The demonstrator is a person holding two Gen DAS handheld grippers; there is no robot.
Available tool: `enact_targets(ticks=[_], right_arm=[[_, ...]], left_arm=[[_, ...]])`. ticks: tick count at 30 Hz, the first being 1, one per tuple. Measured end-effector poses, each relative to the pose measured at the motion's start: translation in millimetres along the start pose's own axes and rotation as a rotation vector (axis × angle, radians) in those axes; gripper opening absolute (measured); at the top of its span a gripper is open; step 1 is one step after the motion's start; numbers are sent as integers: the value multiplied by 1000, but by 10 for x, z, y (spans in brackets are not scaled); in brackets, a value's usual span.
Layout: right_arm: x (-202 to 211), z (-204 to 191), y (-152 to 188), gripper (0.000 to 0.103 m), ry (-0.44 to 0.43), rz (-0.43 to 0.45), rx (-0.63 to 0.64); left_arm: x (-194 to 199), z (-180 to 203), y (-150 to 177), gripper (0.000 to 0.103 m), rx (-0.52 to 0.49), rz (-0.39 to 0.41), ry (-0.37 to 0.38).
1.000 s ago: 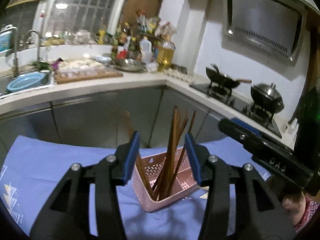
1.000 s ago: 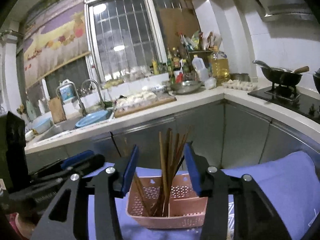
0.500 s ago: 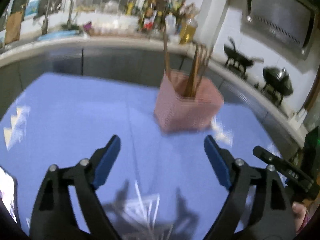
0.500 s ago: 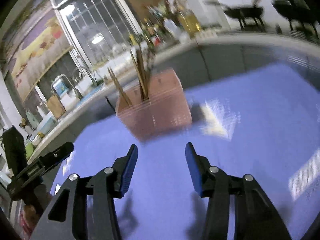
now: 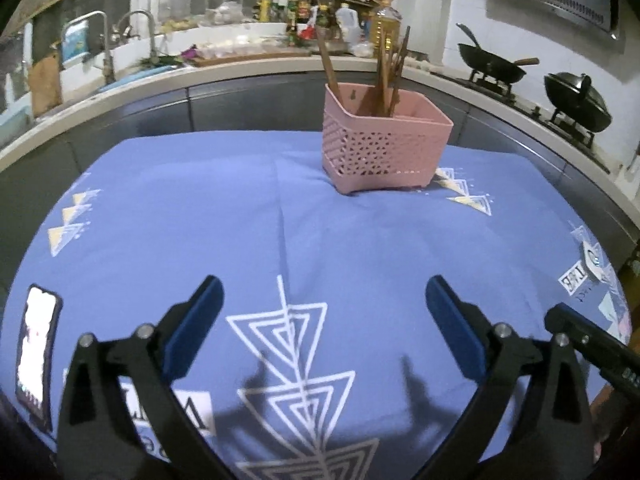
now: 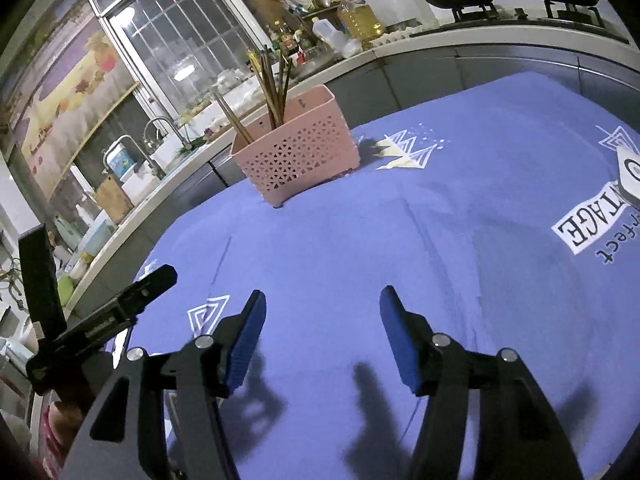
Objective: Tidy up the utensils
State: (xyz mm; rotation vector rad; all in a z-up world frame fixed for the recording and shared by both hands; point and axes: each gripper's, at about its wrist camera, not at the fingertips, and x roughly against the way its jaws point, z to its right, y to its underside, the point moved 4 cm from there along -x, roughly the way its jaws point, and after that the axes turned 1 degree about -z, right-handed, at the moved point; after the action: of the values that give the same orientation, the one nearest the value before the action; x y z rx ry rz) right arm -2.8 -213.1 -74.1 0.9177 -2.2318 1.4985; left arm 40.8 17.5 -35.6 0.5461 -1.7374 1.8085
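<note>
The pink basket [image 5: 386, 142] stands at the far side of the tabletop [image 5: 248, 216] on its blue cloth — brown chopsticks [image 5: 384, 72] stick up out of it. The left tool [image 5: 322, 312] is wide open and holds nothing. The right tool [image 6: 322, 324] is open too, and empty. Both are well apart from the basket. A phone [image 5: 38, 352] lies at the near left edge.

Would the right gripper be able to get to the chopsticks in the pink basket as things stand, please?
Probably yes. The right gripper is open and empty, the blue cloth between it and the pink basket lies bare, and the chopsticks stick up above the rim.
</note>
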Motion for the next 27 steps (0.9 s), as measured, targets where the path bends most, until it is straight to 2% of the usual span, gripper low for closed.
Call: enact_targets(ticks=[7,17,27], right_arm=[[87,68,38,61,-30,18,-46],[356,-22,-18,62,-70,78,-21],[452,-105,-43,64,-19,139,26]], left_arm=[[110,230,38,97,-68,18,-54],[255,419,-43,97,-161,41,-127],[412,376,-122,97,-130,87,-143]])
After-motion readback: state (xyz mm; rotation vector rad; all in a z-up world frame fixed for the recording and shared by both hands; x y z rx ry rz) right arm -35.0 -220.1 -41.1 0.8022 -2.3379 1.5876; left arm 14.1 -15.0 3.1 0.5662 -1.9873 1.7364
